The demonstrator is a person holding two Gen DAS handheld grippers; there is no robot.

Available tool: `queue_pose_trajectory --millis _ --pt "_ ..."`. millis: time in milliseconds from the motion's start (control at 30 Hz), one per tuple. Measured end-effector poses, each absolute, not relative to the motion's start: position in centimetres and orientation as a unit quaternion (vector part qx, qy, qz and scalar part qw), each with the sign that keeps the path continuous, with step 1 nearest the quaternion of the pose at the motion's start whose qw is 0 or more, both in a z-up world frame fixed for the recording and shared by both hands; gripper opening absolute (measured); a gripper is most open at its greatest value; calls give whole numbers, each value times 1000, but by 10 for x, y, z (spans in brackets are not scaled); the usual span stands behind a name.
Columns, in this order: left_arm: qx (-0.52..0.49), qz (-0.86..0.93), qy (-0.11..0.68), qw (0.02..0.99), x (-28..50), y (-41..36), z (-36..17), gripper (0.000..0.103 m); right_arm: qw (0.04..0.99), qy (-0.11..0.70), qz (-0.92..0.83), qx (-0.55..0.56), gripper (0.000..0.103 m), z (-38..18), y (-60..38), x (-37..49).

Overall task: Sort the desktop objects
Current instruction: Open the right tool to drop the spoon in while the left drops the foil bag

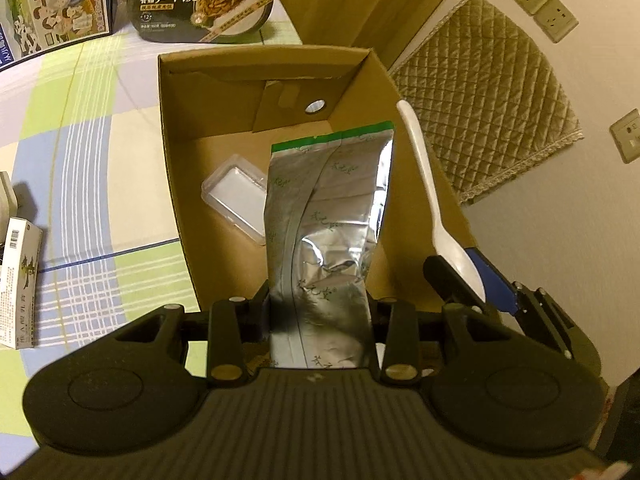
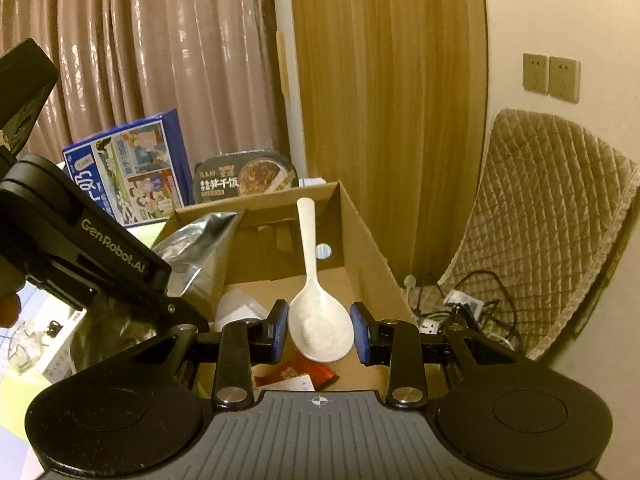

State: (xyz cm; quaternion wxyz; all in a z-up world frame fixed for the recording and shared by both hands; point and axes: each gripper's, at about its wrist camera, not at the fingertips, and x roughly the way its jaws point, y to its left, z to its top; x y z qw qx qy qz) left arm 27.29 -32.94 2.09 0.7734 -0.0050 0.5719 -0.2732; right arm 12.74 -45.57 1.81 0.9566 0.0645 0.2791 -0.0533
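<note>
Left gripper [image 1: 320, 312] clamps thin, crinkly, slippery foil pouch [image 1: 328, 216] by its lower end, centre frame above the cardboard box [image 1: 176, 168]; right gripper [image 2: 319, 332] pinches light, stiff white spoon [image 2: 318, 312] at its bowl, handle towards the frame's top.

Silver foil pouch [image 1: 328, 220] clamped in left hand-held gripper [image 1: 320, 312] above open cardboard box [image 1: 176, 168].

A home room: pleated curtains [image 2: 140, 60] are hanging behind a table [image 1: 80, 128] wearing a checked cloth, wall sockets [image 2: 552, 78] and a quilted cover [image 2: 540, 220] are showing beside it.
</note>
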Motion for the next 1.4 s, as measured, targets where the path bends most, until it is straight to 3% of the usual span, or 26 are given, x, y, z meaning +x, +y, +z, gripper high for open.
queue_pose_trajectory --millis 733,867,967,1033,1167,1400 --pt "50 -214 510 832 302 -345 -1 33 953 293 -54 58 31 4 -458 143" --pt "51 -217 502 835 303 -342 3 41 952 297 -46 63 31 3 -458 146" --pt "52 -222 497 837 301 -340 7 41 952 298 -41 61 40 4 -457 148" --pt "50 -226 496 837 299 -338 10 42 952 297 -41 60 53 4 -456 144" --pt "47 -232 493 837 291 -333 16 50 951 300 -42 60 54 6 -455 138" --pt "40 -247 483 839 270 -319 28 55 951 300 -46 59 62 15 -450 117"
